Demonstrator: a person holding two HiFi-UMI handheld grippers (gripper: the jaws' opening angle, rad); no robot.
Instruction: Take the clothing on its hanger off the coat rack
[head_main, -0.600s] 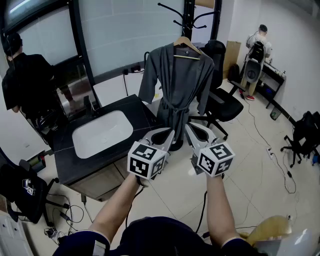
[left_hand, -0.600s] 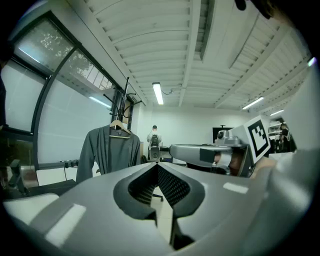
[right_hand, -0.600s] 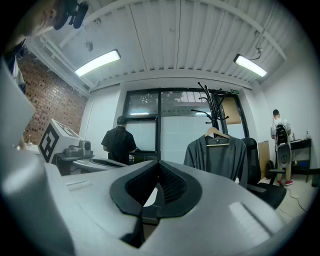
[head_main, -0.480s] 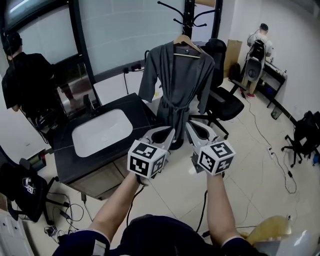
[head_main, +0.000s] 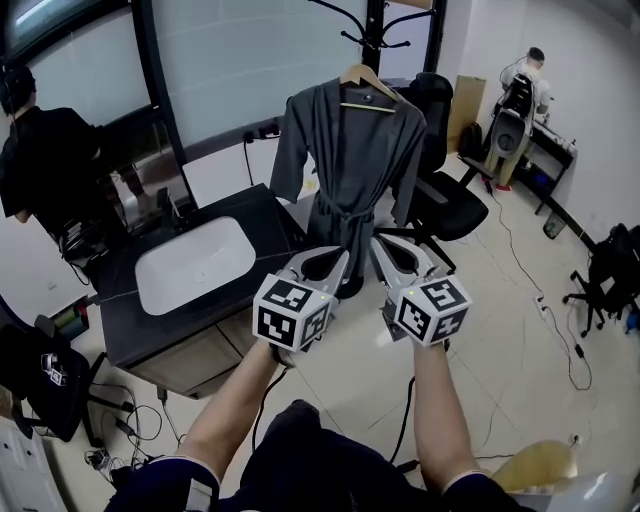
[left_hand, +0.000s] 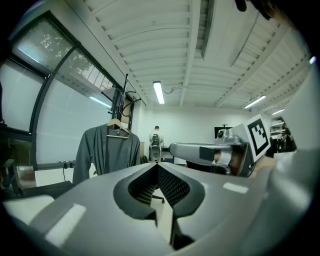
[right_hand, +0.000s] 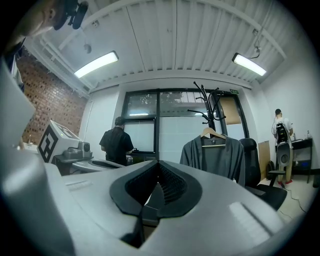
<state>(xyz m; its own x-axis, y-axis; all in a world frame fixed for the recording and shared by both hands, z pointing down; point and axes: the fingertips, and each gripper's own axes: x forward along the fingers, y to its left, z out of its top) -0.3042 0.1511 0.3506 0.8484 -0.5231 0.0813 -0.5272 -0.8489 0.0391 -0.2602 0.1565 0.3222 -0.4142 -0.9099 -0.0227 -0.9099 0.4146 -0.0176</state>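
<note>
Opposite the robe (head_main: 345, 160), left tool (head_main: 337, 263), right tool (head_main: 379, 251), closed, empty

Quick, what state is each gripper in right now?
Left gripper: closed, holding nothing.
Right gripper: closed, holding nothing.

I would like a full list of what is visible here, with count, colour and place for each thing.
robe: 1, grey, hanging on the hanger
hanger: 1, wooden, hooked on the coat rack
coat rack: 1, black, by the window
sink: 1, white, set in the counter
counter: 1, black, left of the robe
office chair: 1, black, behind the robe
person in black: 1, far left
second person: 1, far right, at a desk
left gripper: 1, grey, shut, empty, short of the robe
right gripper: 1, grey, shut, empty, beside the left one
</note>
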